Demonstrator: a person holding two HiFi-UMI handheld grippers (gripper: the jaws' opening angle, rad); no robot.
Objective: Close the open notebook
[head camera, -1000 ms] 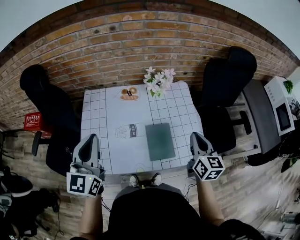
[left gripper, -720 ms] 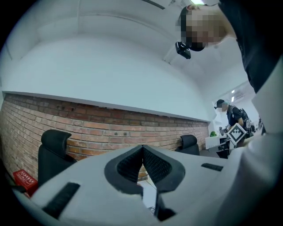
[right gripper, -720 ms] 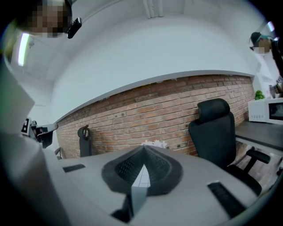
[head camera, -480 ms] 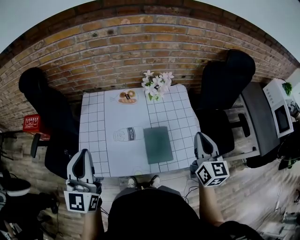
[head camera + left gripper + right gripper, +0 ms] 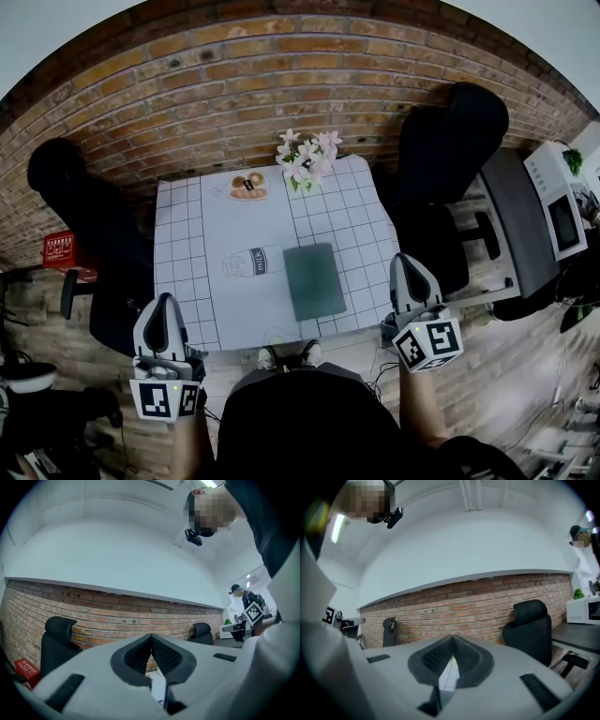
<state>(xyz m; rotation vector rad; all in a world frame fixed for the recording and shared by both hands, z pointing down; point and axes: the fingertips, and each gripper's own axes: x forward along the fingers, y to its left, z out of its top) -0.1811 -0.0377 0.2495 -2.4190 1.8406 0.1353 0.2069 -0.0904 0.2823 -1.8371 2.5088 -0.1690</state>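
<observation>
A dark green notebook [image 5: 315, 279] lies flat with its cover shut on the near right part of the white grid-patterned table [image 5: 187, 244]. My left gripper [image 5: 163, 305] hangs off the table's near left corner, jaws pressed together with nothing in them. The right gripper [image 5: 406, 262] hovers beside the table's near right edge, also shut and empty. In the left gripper view the left gripper [image 5: 151, 637] points level at the brick wall. In the right gripper view the right gripper [image 5: 453, 640] does the same, with a strip of table showing under it.
A milk bottle [image 5: 251, 262] lies on its side left of the notebook. A plate of pastries [image 5: 247, 186] and a vase of flowers [image 5: 302, 156] stand at the far edge. Black chairs [image 5: 450, 141] flank the table; a microwave [image 5: 559, 211] is at the right.
The left gripper has drawn back from the table edge toward the person. The right gripper has lifted a little. The notebook has not moved on the table.
</observation>
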